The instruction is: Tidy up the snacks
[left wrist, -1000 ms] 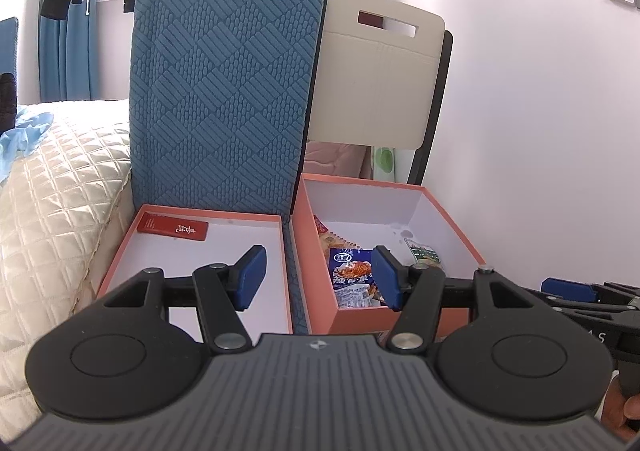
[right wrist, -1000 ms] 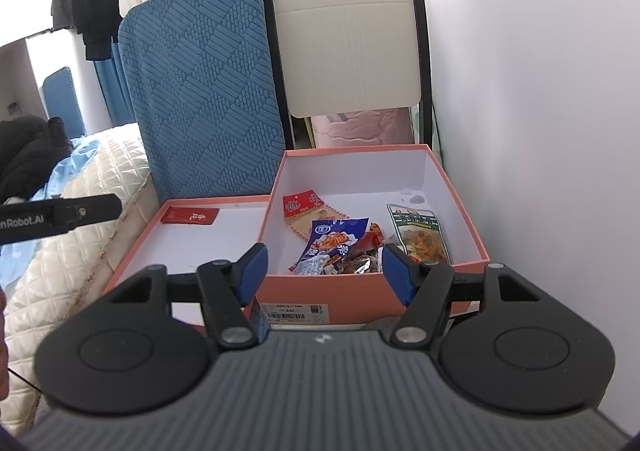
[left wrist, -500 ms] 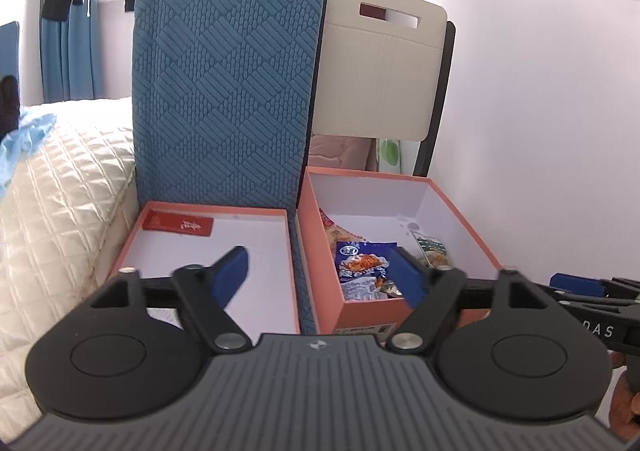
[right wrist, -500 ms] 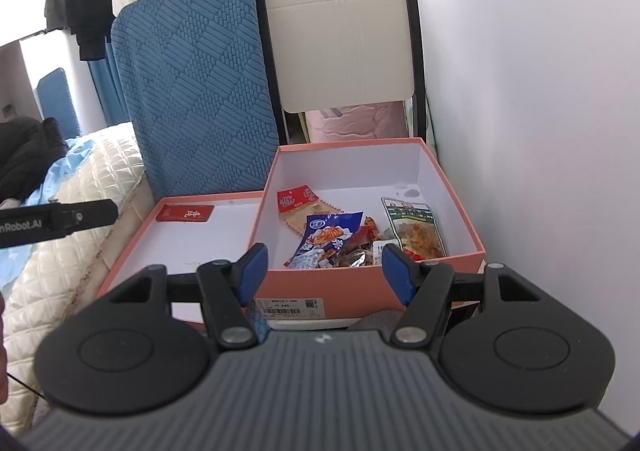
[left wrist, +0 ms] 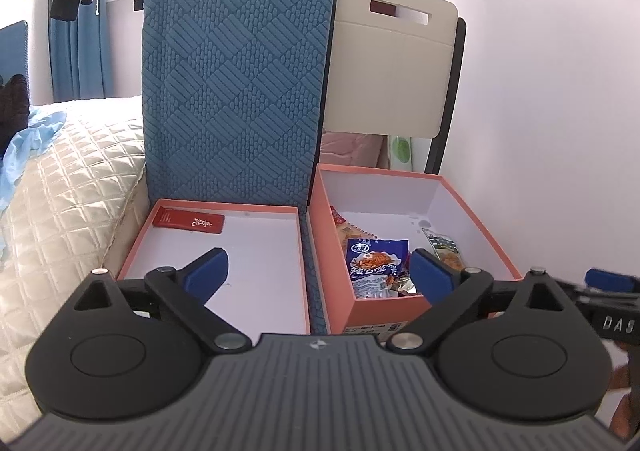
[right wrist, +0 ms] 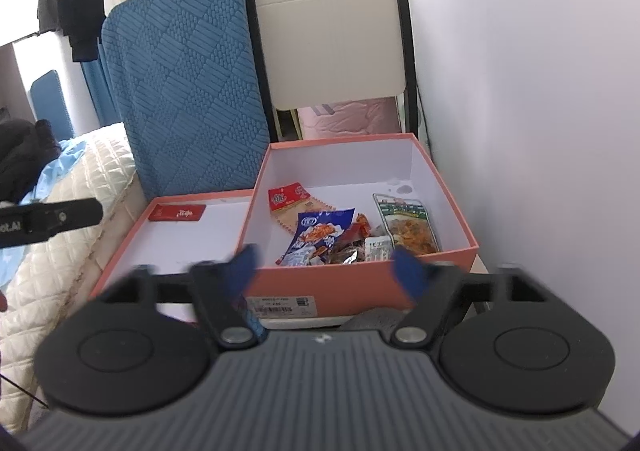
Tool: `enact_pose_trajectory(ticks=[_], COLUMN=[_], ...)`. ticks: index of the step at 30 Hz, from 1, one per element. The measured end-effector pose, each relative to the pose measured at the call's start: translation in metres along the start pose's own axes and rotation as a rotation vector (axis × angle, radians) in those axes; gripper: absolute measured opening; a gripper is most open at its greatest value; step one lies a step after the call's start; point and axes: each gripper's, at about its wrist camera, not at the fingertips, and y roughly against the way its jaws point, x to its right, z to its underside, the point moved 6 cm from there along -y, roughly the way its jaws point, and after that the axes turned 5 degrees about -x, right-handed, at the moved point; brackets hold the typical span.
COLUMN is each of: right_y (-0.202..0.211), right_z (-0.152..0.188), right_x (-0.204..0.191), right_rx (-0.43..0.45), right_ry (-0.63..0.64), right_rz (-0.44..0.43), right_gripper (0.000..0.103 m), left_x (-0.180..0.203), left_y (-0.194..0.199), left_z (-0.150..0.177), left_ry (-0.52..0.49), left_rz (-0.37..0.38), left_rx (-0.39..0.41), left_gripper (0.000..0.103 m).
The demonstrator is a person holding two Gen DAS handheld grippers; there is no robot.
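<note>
Over the last second we spread both tools: the left gripper point(left wrist: 316, 271) went from half-closed to nearly its widest, and the right gripper point(right wrist: 326, 265) jumped from half-closed to full spread, its blue pads blurred in its own view because the jaws were opening as the frame was taken. Nothing lay between either pair of jaws; both hung in front of the boxes, clear of them. We took this as readying for a first pick, with no snack yet moved.

The snacks lay in the deep orange box point(right wrist: 440, 179), heaped toward its front wall: a blue packet point(right wrist: 320, 231) in the middle, a red-topped packet point(right wrist: 286, 197) behind it toward the left wall, a green-edged packet point(right wrist: 408, 223) by the right wall. Smaller wrappers were tucked between them; we could not tell how many. The shallow lid point(left wrist: 136, 247) sat touching the box's left side, empty but for a red sachet point(left wrist: 188, 221) at its back left corner.

A blue cushion point(left wrist: 236, 91) and a white chair point(left wrist: 392, 67) stood upright behind the boxes, a quilted bed point(left wrist: 60, 211) pressed against the lid's left edge, and the wall was close on the right. The box's front wall stood between the right gripper and the heap.
</note>
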Motion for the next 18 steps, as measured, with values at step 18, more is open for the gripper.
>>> enact_pose_trajectory(ticks=[18], right_y=[0.0045], right_z=[-0.0065], right_x=[0.0071], right_rx=[0.044], right_ry=[0.015], right_rz=[0.042], right_gripper=[0.103], left_x=[-0.0027], left_y=[0.0003], left_z=[-0.0002], left_ry=[0.018], left_rz=[0.007], left_rx=[-0.012], left_gripper=[0.100])
